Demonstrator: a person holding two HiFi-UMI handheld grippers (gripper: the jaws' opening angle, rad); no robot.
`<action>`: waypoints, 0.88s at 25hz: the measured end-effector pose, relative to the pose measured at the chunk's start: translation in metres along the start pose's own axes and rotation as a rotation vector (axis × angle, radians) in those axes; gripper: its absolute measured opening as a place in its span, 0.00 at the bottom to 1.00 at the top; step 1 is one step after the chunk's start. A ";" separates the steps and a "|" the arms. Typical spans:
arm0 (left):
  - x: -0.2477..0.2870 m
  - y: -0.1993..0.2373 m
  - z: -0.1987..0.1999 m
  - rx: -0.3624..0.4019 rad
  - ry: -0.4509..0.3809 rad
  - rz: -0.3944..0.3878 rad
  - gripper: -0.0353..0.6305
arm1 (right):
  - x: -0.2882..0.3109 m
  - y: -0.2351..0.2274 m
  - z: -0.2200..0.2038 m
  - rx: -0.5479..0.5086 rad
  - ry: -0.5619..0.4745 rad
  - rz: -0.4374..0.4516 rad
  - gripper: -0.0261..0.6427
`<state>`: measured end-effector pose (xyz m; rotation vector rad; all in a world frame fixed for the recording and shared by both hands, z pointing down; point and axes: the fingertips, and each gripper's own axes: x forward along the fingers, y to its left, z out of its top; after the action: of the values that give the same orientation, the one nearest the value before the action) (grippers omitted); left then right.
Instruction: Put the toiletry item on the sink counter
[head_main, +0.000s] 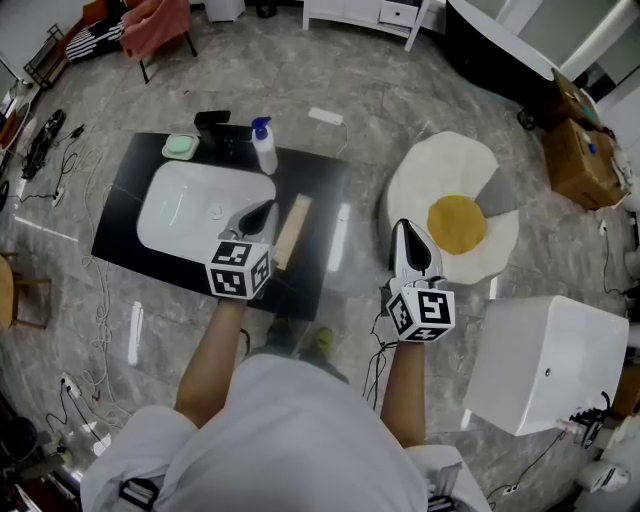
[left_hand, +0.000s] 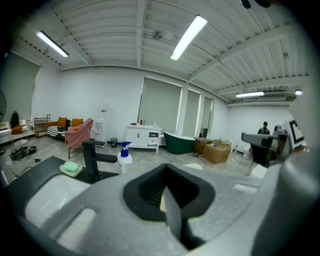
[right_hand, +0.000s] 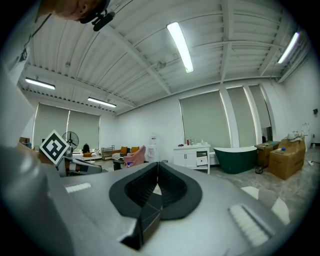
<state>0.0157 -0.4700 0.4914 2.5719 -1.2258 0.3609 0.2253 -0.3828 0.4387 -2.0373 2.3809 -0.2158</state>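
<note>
A long beige toiletry item lies flat on the black sink counter, just right of the white basin. My left gripper hangs above the basin's right rim, beside that item, shut with nothing in its jaws. In the left gripper view its jaws meet edge to edge, and the black faucet, green soap and blue-topped spray bottle stand beyond. My right gripper is off the counter to the right, over the rug, also shut and empty.
A faucet, soap dish and spray bottle line the counter's far edge. An egg-shaped rug lies to the right, with a white box nearer. Cables trail on the floor at left; cardboard boxes stand far right.
</note>
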 end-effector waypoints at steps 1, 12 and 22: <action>-0.004 -0.001 0.007 0.009 -0.014 0.001 0.05 | -0.002 0.000 0.002 -0.001 -0.004 0.000 0.04; -0.041 -0.006 0.063 0.087 -0.147 0.023 0.05 | -0.018 0.000 0.020 -0.014 -0.026 -0.012 0.04; -0.065 -0.015 0.097 0.125 -0.229 0.030 0.05 | -0.030 0.001 0.041 -0.030 -0.060 -0.012 0.04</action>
<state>-0.0018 -0.4476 0.3767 2.7663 -1.3585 0.1552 0.2325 -0.3578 0.3953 -2.0410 2.3512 -0.1176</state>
